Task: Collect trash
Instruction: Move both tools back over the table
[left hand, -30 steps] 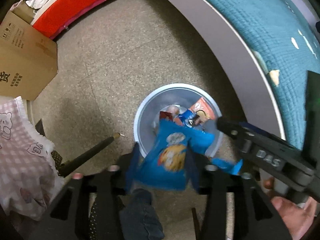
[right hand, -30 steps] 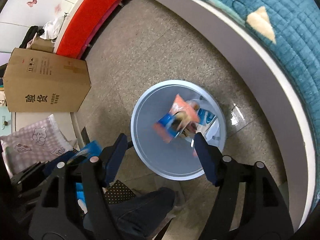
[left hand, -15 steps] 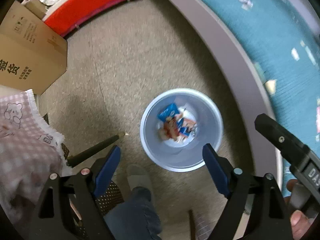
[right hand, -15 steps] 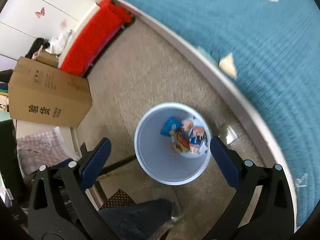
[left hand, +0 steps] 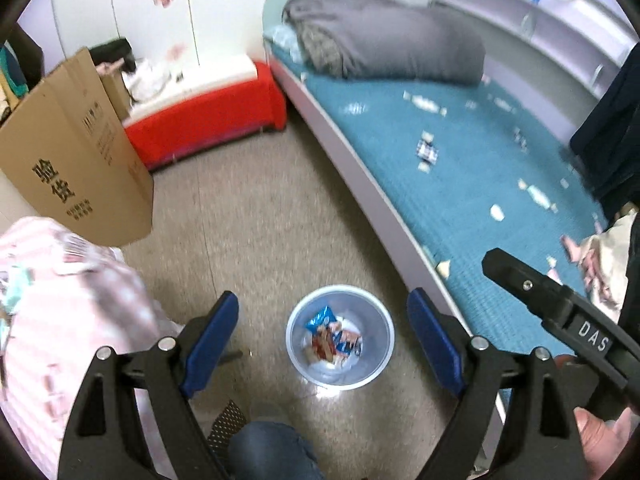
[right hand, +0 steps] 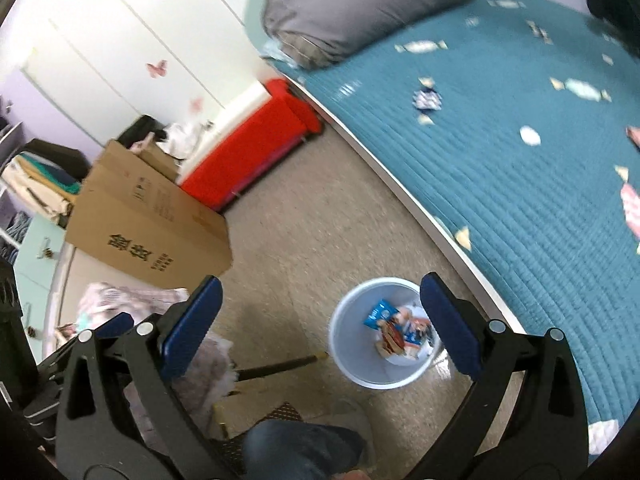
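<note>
Crumpled colourful snack wrappers [left hand: 334,342] lie inside round pale-blue plastic bin [left hand: 376,372] on speckled floor, below and between left tongs [left hand: 324,334], blue pads spread wide, empty. Right tongs [right hand: 320,320] likewise apart, empty, bin toward right pad. Small scattered wrappers [right hand: 426,100] on teal quilted bed [right hand: 520,200] ahead-right.

I see bright, even indoor light and motion blur smearing both views. Fisheye bends my edges into black corners
</note>
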Available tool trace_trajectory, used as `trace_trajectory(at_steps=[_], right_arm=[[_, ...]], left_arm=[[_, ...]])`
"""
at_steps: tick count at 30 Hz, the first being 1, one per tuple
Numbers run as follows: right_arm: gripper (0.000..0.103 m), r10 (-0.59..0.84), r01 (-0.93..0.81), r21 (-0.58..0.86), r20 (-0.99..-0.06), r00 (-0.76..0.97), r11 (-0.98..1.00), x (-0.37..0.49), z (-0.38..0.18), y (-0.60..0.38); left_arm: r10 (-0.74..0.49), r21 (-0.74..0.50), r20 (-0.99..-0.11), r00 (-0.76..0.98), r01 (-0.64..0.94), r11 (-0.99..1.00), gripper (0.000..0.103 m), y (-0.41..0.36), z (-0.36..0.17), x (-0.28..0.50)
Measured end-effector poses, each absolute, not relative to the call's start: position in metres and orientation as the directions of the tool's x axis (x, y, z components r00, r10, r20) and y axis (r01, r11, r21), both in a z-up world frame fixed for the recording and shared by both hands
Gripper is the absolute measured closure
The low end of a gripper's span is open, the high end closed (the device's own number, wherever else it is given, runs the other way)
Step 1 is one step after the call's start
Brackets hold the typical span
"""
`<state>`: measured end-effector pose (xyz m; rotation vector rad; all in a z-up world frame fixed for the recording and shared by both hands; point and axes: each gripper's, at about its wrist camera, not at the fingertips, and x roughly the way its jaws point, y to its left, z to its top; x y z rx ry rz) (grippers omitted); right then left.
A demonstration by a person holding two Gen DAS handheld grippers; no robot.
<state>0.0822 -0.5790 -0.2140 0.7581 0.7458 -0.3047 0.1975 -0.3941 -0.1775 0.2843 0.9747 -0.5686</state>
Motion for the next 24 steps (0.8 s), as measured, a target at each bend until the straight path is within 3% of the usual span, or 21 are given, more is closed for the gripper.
trace_trajectory(at_steps=[10,24], right_arm=[[0.006,-0.009,0.360,0.471,-0.597,0.802,0.805,0.074,-0.109,-0.506],[0.006,0.119,0.102,0.398,-0.494,0.861,0.912,0.097,-0.035,-0.384]], left_arm=[[-0.418,-0.056,-0.709,0.568,0.546,0.836,0.018,-0.304,-0.089,0.168],[-0.352,-0.066,-0.576,0.738,0.387,0.920,0.018,-0.161,-0.035,0.153]])
